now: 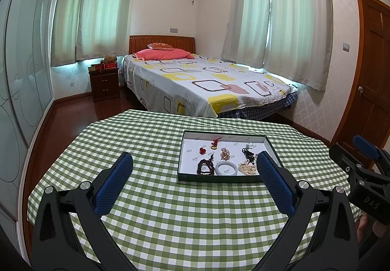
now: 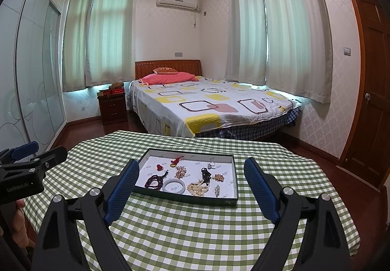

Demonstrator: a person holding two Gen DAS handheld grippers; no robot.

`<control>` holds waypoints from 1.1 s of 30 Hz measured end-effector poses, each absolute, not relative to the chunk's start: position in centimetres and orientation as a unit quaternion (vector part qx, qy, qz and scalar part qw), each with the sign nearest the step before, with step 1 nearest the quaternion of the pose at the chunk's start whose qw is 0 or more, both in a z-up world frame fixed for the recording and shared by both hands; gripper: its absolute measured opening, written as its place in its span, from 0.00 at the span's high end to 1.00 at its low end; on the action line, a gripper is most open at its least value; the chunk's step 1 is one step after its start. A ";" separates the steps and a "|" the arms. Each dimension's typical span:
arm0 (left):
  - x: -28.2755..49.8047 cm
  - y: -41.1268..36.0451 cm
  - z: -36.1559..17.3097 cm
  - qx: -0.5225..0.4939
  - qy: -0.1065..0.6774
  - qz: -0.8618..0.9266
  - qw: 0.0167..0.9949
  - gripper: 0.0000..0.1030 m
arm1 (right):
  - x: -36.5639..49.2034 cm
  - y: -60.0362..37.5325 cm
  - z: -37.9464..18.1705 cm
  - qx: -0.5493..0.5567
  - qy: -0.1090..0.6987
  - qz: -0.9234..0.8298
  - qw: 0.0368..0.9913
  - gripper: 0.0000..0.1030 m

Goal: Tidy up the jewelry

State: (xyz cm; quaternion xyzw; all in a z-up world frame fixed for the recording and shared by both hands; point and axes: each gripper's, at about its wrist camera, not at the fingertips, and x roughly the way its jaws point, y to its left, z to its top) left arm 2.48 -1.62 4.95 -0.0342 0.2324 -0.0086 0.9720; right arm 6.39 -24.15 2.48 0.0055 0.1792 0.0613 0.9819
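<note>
A shallow dark tray (image 1: 220, 178) (image 2: 185, 196) with a white floor lies on the green checked tablecloth (image 1: 170, 222) (image 2: 195, 234). In it lie several pieces of jewelry: a dark bead bracelet (image 1: 205, 167) (image 2: 152, 182), a pale bangle (image 1: 226, 168) (image 2: 173, 185), a cream bead strand (image 1: 246, 168) (image 2: 198, 188), a red charm (image 1: 215, 142) (image 2: 177, 160) and a black piece (image 1: 248, 153) (image 2: 206, 174). My left gripper (image 1: 195, 163) is open and holds nothing, hanging short of the tray. My right gripper (image 2: 191, 168) is open too, its fingers spread either side of the tray.
Beyond the table stand a bed (image 1: 202, 83) with a patterned sheet, a dark nightstand (image 1: 104, 84) and a glass wardrobe (image 1: 22, 75) at the left. A wooden door (image 2: 373, 100) is at the right. The other gripper shows at each view's edge.
</note>
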 end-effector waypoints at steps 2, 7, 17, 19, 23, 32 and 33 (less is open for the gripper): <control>2.5 -1.6 5.0 -0.035 0.231 -0.010 0.972 0.04 | 6.4 -24.1 2.5 0.006 0.179 0.061 0.982 0.18; 2.2 -1.6 5.1 -0.037 0.228 -0.009 0.973 0.04 | 6.4 -24.1 2.5 0.006 0.180 0.061 0.982 0.18; 2.1 -1.8 5.1 -0.025 0.217 -0.005 0.976 0.04 | 6.5 -23.8 2.3 0.005 0.182 0.062 0.981 0.17; 2.3 -1.8 4.9 -0.027 0.220 -0.008 0.975 0.04 | 6.5 -23.8 2.1 0.005 0.184 0.063 0.981 0.18; 2.7 -1.4 4.4 -0.042 0.230 -0.014 0.972 0.04 | 6.7 -23.7 1.9 0.004 0.187 0.064 0.980 0.18; 3.8 -1.2 3.4 -0.036 0.231 -0.010 0.972 0.04 | 7.5 -23.9 1.3 0.005 0.196 0.067 0.978 0.18; 4.0 -1.1 3.2 -0.036 0.235 -0.008 0.971 0.04 | 7.6 -23.9 1.1 0.005 0.198 0.066 0.978 0.18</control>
